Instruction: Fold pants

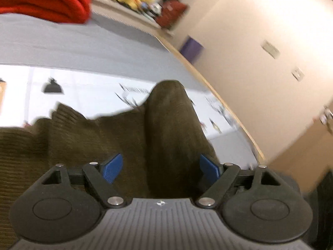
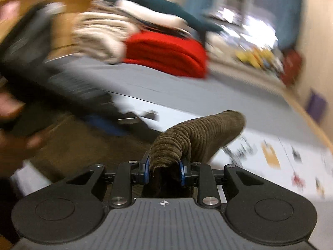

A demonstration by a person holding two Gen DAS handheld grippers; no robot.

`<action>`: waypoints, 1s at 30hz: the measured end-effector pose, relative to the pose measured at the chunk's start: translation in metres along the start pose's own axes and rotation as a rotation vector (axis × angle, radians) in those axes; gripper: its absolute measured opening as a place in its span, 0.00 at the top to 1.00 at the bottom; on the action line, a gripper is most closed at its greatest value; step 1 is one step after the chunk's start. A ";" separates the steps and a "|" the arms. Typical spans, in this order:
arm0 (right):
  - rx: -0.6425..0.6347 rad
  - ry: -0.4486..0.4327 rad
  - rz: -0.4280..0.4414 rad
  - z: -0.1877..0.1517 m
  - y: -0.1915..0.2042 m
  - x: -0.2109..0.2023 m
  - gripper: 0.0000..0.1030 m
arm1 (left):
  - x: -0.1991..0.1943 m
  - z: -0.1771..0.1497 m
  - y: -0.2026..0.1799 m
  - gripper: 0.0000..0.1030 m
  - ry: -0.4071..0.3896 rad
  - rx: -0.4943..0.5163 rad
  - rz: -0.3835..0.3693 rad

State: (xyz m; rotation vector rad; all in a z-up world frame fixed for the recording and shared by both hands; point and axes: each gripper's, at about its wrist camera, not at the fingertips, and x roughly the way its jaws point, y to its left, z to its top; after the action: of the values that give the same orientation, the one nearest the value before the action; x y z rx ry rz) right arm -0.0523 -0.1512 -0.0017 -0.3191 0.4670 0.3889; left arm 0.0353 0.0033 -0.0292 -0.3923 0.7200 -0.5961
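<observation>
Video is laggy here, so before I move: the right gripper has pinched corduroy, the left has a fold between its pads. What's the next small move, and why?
Probably close the left gripper: its blue pads stand wide apart around a ridge of the brown pants, not clamping it, while the right gripper already pinches a bunched roll of pants. Lifting now would likely raise one side only.

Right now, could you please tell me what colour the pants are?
The pants are olive-brown ribbed corduroy, clearest in the right wrist view.
</observation>
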 end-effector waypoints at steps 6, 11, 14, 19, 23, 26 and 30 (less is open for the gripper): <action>-0.101 -0.007 0.050 -0.002 0.016 0.006 0.75 | -0.001 0.013 0.016 0.16 -0.022 -0.084 -0.020; -0.206 -0.023 0.093 -0.004 0.033 0.004 0.75 | -0.004 0.014 0.007 0.16 -0.029 -0.022 -0.044; -0.283 -0.056 0.150 -0.004 0.048 -0.001 0.75 | 0.001 0.012 0.007 0.24 -0.003 0.020 0.023; -0.339 -0.077 0.214 0.000 0.063 -0.005 0.74 | 0.000 0.008 0.027 0.81 0.067 0.061 0.214; -0.213 -0.064 0.292 0.017 0.053 0.004 0.65 | -0.016 0.009 0.050 0.82 0.073 0.052 0.287; 0.079 -0.041 0.498 0.038 0.031 0.013 0.56 | -0.044 0.011 0.073 0.82 0.047 0.008 0.312; 0.385 -0.042 0.550 0.053 0.002 0.030 0.41 | -0.091 0.013 0.119 0.82 0.018 -0.094 0.380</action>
State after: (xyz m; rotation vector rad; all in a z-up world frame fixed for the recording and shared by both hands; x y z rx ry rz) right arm -0.0087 -0.1204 0.0277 0.2000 0.5745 0.8235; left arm 0.0339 0.1539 -0.0377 -0.3260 0.8176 -0.2076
